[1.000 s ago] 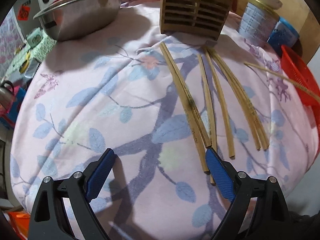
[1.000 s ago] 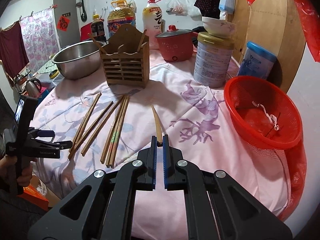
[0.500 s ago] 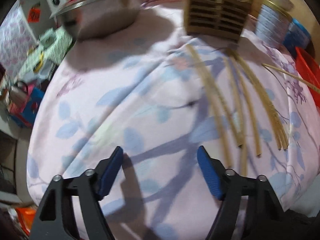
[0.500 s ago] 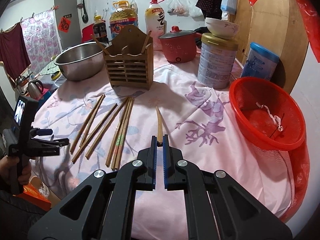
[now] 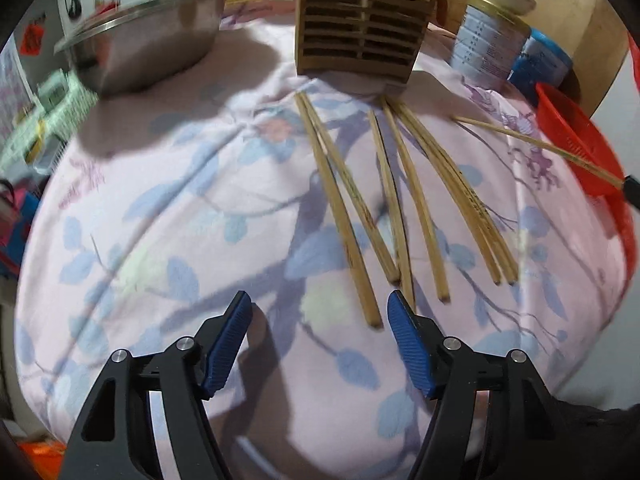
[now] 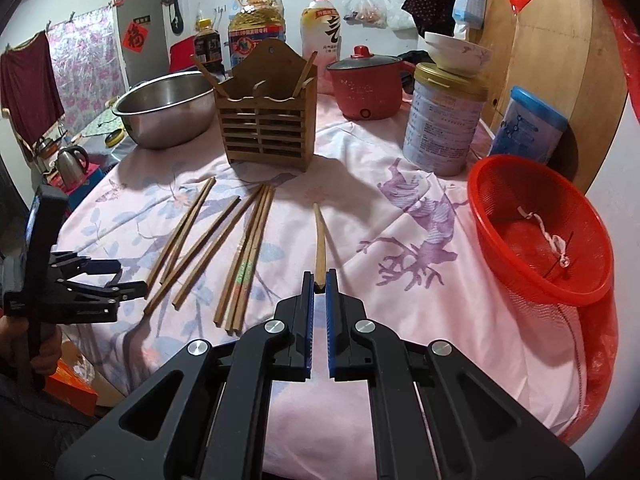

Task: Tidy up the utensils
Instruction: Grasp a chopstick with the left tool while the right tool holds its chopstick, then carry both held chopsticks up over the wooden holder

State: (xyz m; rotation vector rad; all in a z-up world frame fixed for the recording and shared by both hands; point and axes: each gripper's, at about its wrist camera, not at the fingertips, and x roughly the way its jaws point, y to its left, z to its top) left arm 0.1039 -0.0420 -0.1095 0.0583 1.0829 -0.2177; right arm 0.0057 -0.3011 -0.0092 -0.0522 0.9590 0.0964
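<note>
Chopsticks (image 6: 224, 240) of brown wood, slim and tapered, fan out on the pink floral cloth (image 6: 360, 208) ahead of both jaws — eight loose ones, as far as the right view lets them be counted. A ninth chopstick (image 6: 319, 240) is clamped at its thick end by the right gripper (image 6: 319, 280). The left gripper (image 5: 320, 312) has just narrowed yet stands apart, nothing between its pads, the nearest stick ends just beyond. Farther off stands one slatted wooden holder (image 6: 266, 132) with two sticks in it.

"福" on red door sign (image 6: 136, 36)
</note>
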